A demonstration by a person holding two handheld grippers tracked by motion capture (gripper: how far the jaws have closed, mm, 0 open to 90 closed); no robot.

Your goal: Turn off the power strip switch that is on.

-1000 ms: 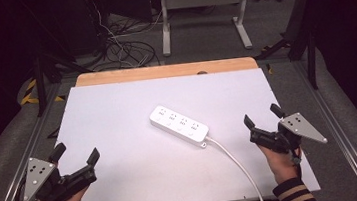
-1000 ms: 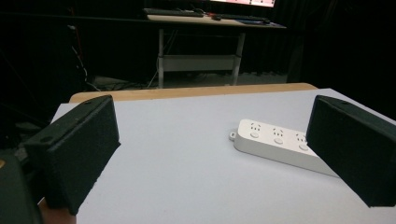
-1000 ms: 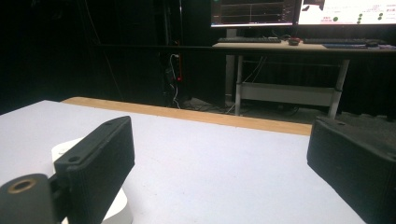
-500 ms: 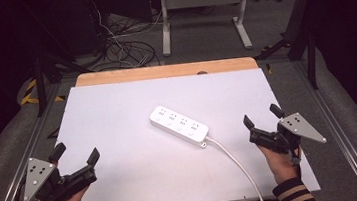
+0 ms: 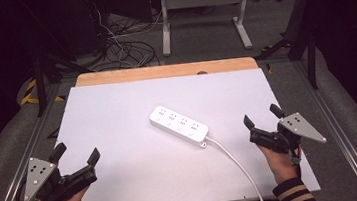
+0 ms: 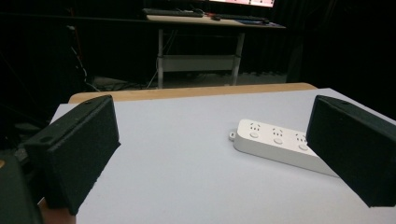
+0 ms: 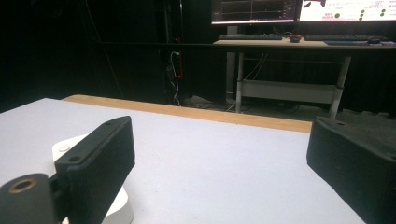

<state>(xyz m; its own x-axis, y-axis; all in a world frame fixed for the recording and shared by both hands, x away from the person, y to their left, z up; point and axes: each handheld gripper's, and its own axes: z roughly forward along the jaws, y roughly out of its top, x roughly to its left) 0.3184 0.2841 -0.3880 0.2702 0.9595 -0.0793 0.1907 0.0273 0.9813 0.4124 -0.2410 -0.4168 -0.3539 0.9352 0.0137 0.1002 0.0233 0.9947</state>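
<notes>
Dark room all around, with cables on the floor and a desk frame beyond; the white counter (image 5: 118,117) has a bare wooden strip along its far edge. Near the middle of it lies the power strip (image 5: 179,125), set at a slant, its white cord (image 5: 236,162) running off toward the near edge.

Both tools hover low, well apart from the strip. The left gripper (image 5: 75,154) sits at the near left corner, fingers (image 6: 77,144) spread wide and holding nothing. The right gripper (image 5: 259,118) sits near the right edge, its fingers (image 7: 100,158) likewise spread and empty, closer to the cord end.

The strip looks like a rigid moulded plastic bar: smooth, glossy, rounded at the corners, with a row of sockets and small round buttons on top. It should be light and stiff, not fragile, but slick under flat black pads. Pinching across its narrow width near the middle seems the safest hold. The cord is flexible and will likely drag or tug at one end.
</notes>
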